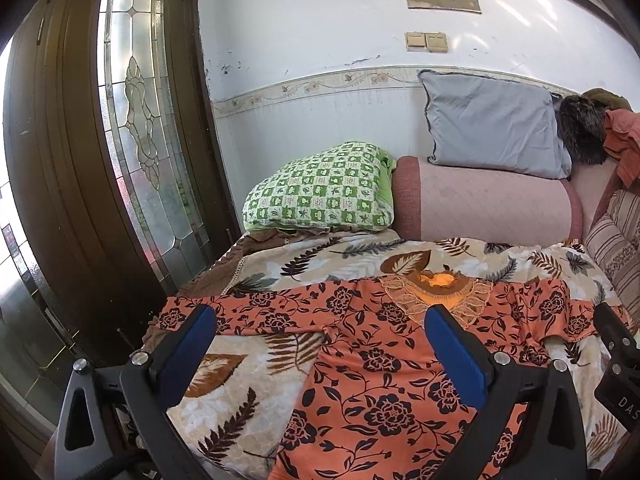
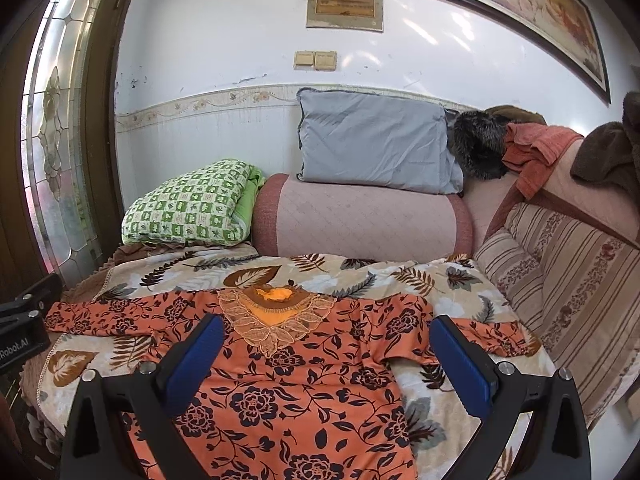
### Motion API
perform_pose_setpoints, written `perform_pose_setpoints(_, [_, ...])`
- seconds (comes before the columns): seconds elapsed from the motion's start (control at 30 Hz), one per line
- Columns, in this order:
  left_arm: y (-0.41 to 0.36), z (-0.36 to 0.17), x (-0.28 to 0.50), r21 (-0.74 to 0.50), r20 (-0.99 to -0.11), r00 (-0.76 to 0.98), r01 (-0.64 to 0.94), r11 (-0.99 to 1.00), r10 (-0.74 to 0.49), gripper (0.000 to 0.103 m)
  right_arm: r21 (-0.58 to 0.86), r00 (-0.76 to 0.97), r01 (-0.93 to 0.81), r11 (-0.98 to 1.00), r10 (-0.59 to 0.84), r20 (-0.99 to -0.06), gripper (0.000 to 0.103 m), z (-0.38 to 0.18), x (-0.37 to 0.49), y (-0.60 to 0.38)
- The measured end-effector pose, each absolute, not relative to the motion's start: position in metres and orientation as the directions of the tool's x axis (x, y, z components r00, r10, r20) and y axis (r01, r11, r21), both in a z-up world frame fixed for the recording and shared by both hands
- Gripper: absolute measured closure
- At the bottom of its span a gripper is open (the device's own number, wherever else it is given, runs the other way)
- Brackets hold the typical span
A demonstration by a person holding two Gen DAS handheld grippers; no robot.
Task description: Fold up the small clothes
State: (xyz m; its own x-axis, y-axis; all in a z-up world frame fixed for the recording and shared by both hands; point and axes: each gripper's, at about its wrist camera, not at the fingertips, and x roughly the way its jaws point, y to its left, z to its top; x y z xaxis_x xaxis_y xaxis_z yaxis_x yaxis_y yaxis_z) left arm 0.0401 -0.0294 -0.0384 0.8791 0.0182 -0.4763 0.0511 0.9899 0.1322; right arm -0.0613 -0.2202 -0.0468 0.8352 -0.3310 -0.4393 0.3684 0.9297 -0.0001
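Note:
An orange top with dark flower print lies flat on the leaf-print blanket, lace collar toward the far side, both sleeves spread out. It also shows in the right wrist view. My left gripper is open and empty, hovering above the top's left shoulder and sleeve. My right gripper is open and empty, above the top's chest and right shoulder. The right gripper's body shows at the right edge of the left wrist view; the left gripper's body shows at the left edge of the right wrist view.
A green checked folded quilt, a pink bolster and a grey pillow line the far side. A striped cushion stands to the right. A dark door with leaded glass is to the left.

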Motion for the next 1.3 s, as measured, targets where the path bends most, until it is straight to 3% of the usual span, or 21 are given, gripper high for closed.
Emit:
perform_pose_setpoints(0.8, [-0.073,-0.078,0.084,0.156,-0.525,0.851,0.111,0.982,-0.013,0.000,0.020,0.803,0.382,0.924,-0.321,-0.502,0.000,-0.078,-0.025,-0.245])
perform_pose_setpoints(1.13, [-0.103,-0.151,0.156,0.107,-0.669,0.742,0.134,0.985,-0.028,0.000,0.046,0.738,0.441,0.896,-0.333,-0.587,0.000,-0.134,0.024,-0.282])
perform_pose_setpoints(1.3, [-0.118,-0.194,0.213,0.023,-0.744,0.664,0.125,0.992,-0.067,0.000,0.041,0.669,0.468,0.883,-0.324,-0.669,0.000,-0.165,0.048,-0.312])
